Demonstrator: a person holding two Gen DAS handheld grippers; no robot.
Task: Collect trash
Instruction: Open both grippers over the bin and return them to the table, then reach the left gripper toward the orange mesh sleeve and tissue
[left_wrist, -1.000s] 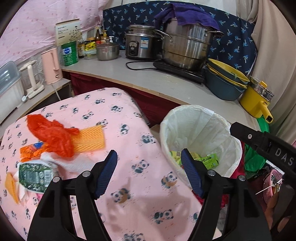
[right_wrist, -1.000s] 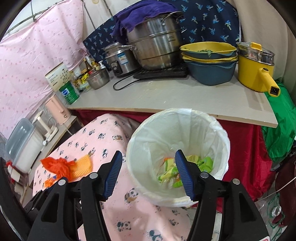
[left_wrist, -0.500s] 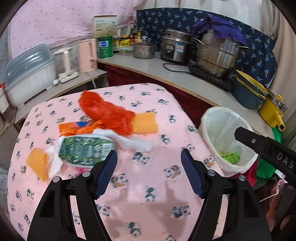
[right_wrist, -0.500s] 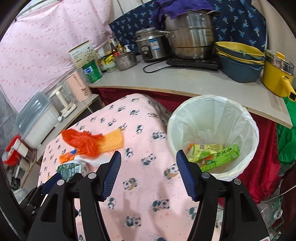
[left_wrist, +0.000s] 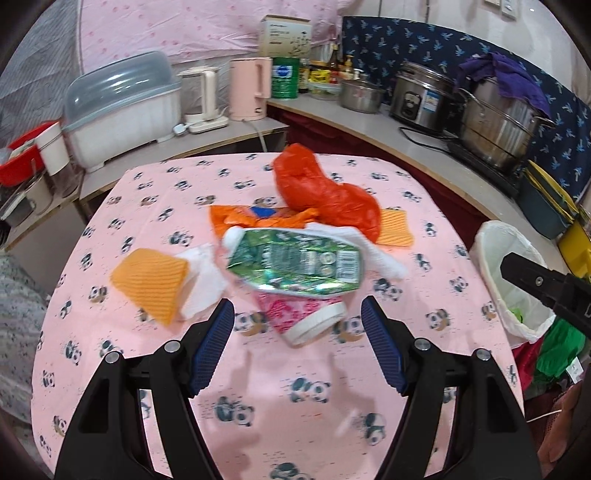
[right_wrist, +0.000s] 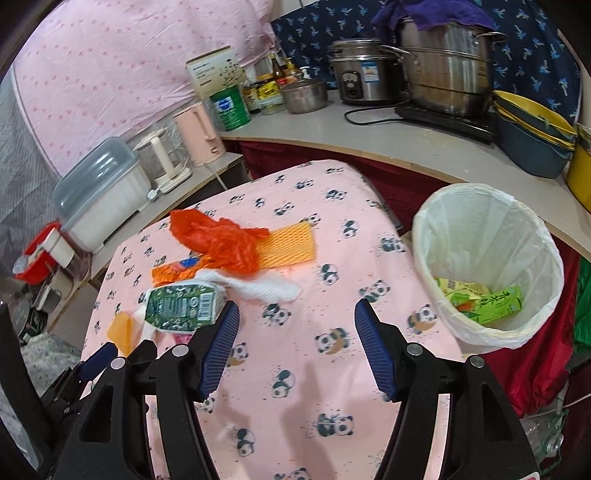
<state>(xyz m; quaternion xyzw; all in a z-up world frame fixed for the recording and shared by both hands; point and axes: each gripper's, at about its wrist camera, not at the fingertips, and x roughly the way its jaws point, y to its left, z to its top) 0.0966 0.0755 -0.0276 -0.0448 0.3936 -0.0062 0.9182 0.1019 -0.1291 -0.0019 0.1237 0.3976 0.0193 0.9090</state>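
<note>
Your left gripper (left_wrist: 297, 345) hangs spread and empty just short of the pink cup (left_wrist: 303, 317), which lies under the green carton (left_wrist: 295, 266). Around them the red bag (left_wrist: 325, 195), white foam net (left_wrist: 380, 254) and orange mesh (left_wrist: 151, 280) crowd the table (left_wrist: 258, 406). Your right gripper (right_wrist: 295, 350), empty, is opening; the bin (right_wrist: 487, 221) stands beside the table's right edge.

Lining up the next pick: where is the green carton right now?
The green carton lies on the panda tablecloth, centre of the left wrist view, between the orange plastic bag and the pink cup.
</note>
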